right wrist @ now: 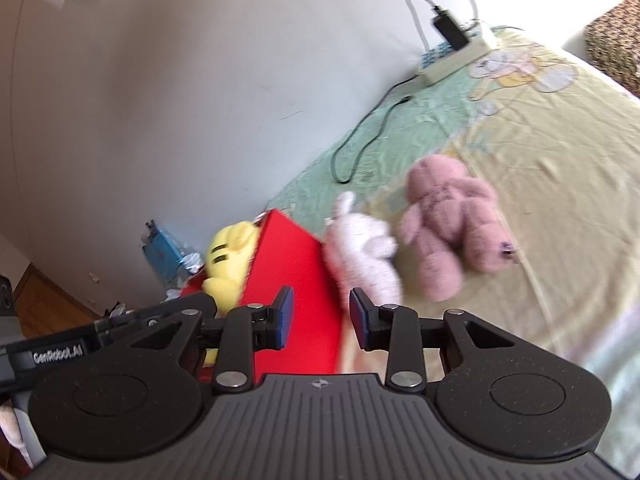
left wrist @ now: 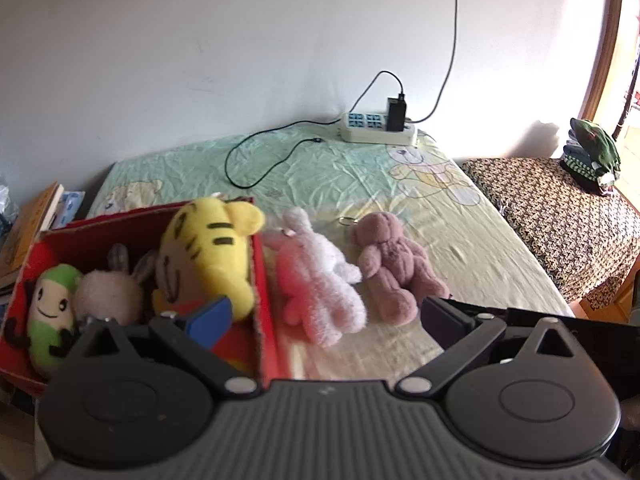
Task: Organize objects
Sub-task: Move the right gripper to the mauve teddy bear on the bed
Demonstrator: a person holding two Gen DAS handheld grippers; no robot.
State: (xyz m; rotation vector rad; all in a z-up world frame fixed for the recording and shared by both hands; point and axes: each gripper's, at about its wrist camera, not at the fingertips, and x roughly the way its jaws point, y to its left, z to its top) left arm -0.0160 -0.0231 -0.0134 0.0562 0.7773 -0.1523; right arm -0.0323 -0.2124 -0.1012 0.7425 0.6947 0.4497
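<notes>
Left gripper (left wrist: 324, 316) gapes wide, right gripper (right wrist: 322, 316) narrow, empty; only left view shows the green plush (left wrist: 50, 312)

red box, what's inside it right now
Inside the red box: a yellow tiger plush leaning on its right wall, a pale round plush and a green-and-cream smiling plush. The box floor and anything beneath them is covered.

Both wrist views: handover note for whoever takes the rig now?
Left gripper: jaws wide open, empty.
Right gripper: jaws partly open, nothing between them.
Done: yellow tiger, green plush and beige plush are in the red box.
Left: pink-white bunny and mauve bear lie on the bed sheet beside the box.
</notes>
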